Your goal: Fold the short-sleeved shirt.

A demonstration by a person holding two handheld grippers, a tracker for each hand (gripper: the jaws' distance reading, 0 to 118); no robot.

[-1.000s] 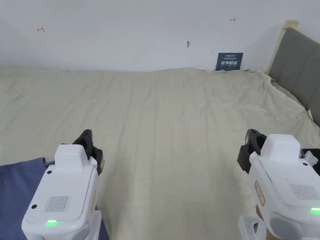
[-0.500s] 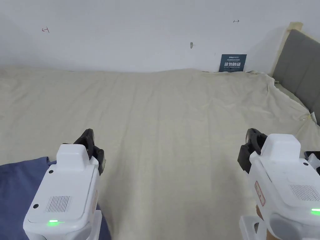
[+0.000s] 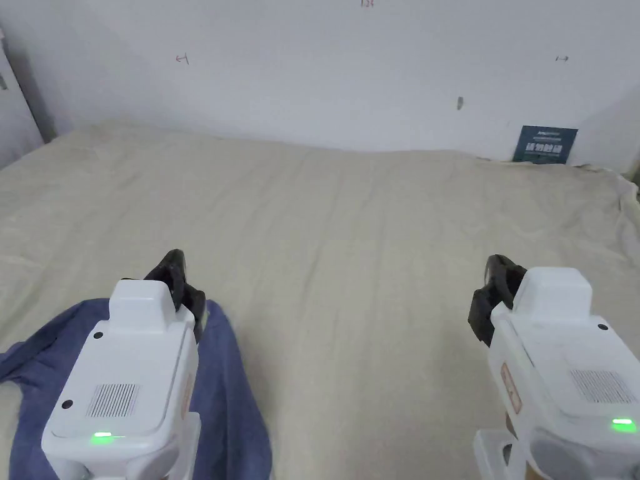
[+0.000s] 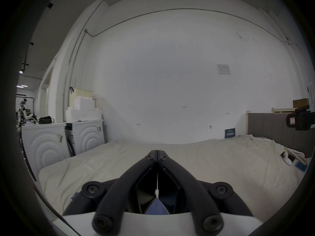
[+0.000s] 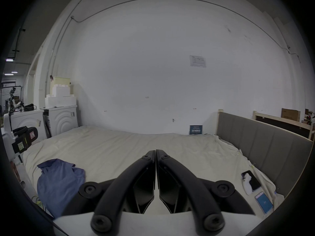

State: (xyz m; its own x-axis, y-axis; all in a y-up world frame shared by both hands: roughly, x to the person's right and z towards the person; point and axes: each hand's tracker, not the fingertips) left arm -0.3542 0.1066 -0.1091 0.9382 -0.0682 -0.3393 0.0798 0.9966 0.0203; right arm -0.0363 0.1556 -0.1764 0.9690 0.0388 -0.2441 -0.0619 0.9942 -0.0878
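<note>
Wide bed (image 3: 350,262) covered with a wrinkled cream sheet (image 3: 387,206), pushed against a white wall (image 3: 325,69). Small dark blue sign (image 3: 545,144) leaning where wall meets bed, far right. Grey padded headboard (image 5: 265,147) along the right side; two white washing machines (image 4: 64,141) past the left end. Phone (image 5: 263,204) and a white controller (image 5: 248,182) lying on the sheet near the headboard.

Blue shirt (image 3: 228,387) crumpled, unfolded, at the near-left edge of the bed. Left gripper (image 3: 178,284) held directly above it, tips just over the shirt's far edge; contact impossible to judge. Jaws pressed together in the left gripper view (image 4: 157,154), nothing pinched at the tips, blue cloth visible lower down through the gap. Right gripper (image 3: 497,290) well apart from the shirt, over bare sheet on the right; jaws closed tip to tip in its own view (image 5: 155,153), empty.

Versus half a second back: head camera swung left, so sign and wall marks sit further right and more shirt in frame. Both grippers at much the same spots in frame, closed as before.
</note>
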